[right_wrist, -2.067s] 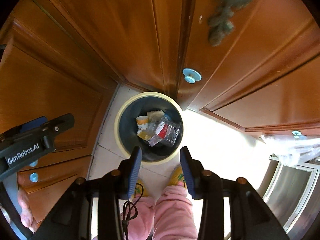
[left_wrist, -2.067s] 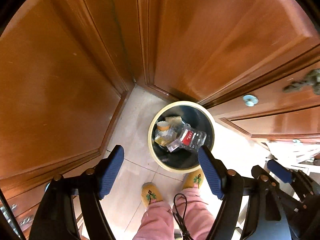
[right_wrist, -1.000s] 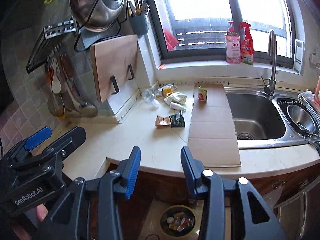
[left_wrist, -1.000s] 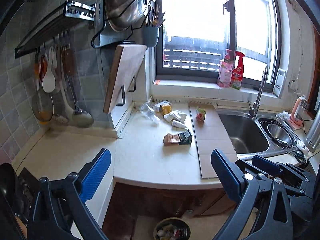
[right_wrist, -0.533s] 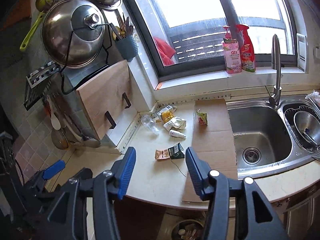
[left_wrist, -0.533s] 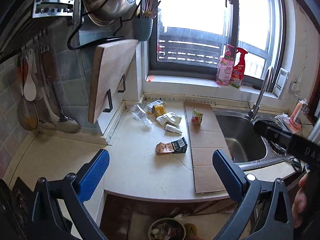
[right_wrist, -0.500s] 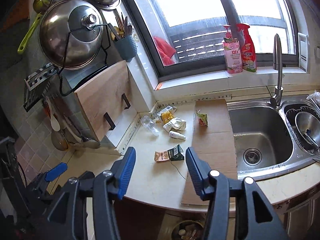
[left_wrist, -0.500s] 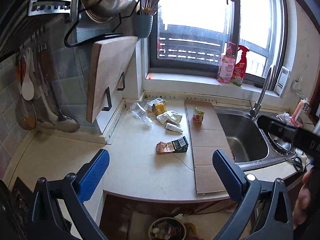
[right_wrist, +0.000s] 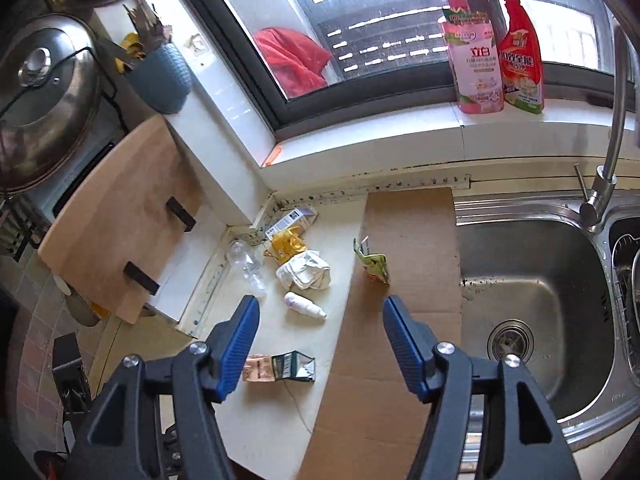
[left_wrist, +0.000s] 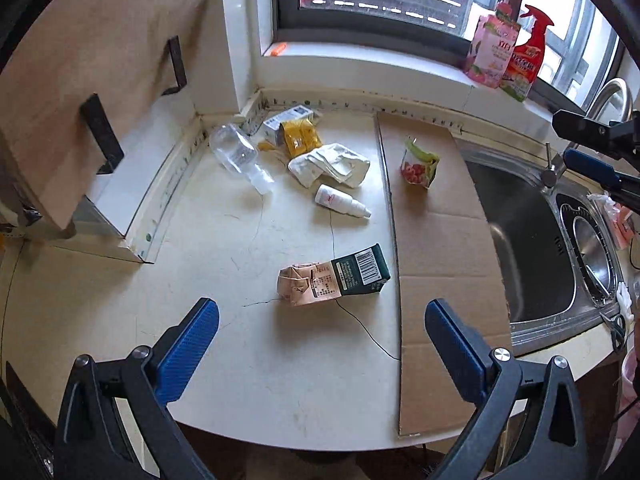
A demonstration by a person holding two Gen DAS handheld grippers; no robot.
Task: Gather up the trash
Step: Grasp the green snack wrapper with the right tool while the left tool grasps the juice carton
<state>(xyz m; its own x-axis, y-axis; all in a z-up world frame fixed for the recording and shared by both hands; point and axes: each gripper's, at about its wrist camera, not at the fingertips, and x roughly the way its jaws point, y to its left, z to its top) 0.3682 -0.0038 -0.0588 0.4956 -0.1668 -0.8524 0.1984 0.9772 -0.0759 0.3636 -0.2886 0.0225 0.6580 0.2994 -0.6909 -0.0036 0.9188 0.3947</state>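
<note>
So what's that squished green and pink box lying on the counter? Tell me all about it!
The crumpled green and pink paper carton lies flat on its side on the pale countertop. Its pink end is crushed and wrinkled; its dark green end keeps its boxy shape and shows a white barcode label and small print. It rests just left of the flat brown cardboard sheet, in front of the open left tool, which isn't touching it.
</note>
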